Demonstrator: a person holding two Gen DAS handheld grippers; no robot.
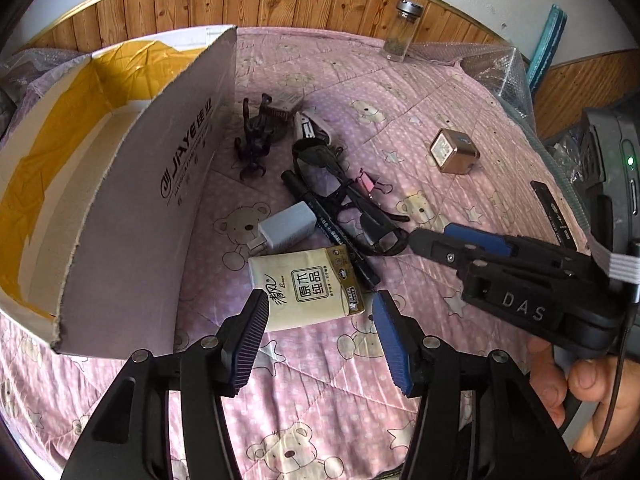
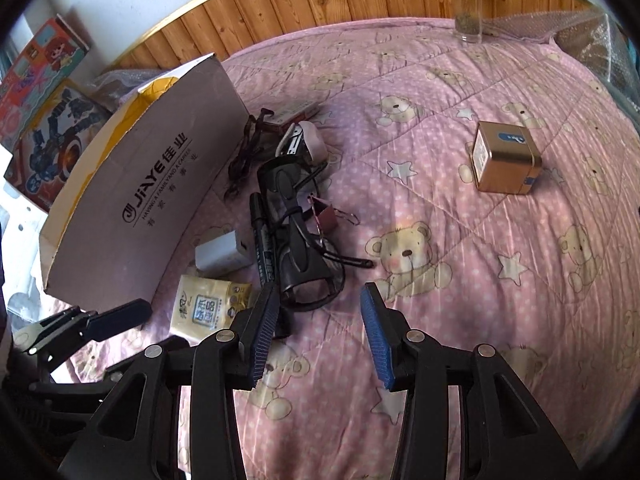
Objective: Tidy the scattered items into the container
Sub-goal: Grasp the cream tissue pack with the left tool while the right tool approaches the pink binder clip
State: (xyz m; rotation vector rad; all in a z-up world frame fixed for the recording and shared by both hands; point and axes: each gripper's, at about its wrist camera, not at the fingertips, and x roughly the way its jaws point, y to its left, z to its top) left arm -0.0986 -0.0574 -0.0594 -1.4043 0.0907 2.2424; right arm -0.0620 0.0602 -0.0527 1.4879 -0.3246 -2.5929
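Observation:
A cream tissue pack (image 1: 304, 288) lies on the pink quilt, its near edge between the fingers of my open left gripper (image 1: 320, 309). Beyond it lie a white charger (image 1: 286, 226), a black marker (image 1: 332, 232), black glasses (image 1: 340, 184), a pink binder clip (image 1: 370, 184) and a dark claw clip (image 1: 256, 136). The open cardboard box (image 1: 120, 200) stands on the left. My right gripper (image 2: 318, 296) is open just short of the glasses (image 2: 296, 240), its left finger by the near lens. A gold tin (image 2: 506, 158) sits apart on the right.
A glass jar (image 2: 466, 8) stands at the far edge by the wooden wall. Bubble wrap (image 1: 500, 68) lies at the far right. Toy boxes (image 2: 44, 92) are stacked behind the cardboard box (image 2: 152, 200). A black strip (image 1: 552, 212) lies near the right hand.

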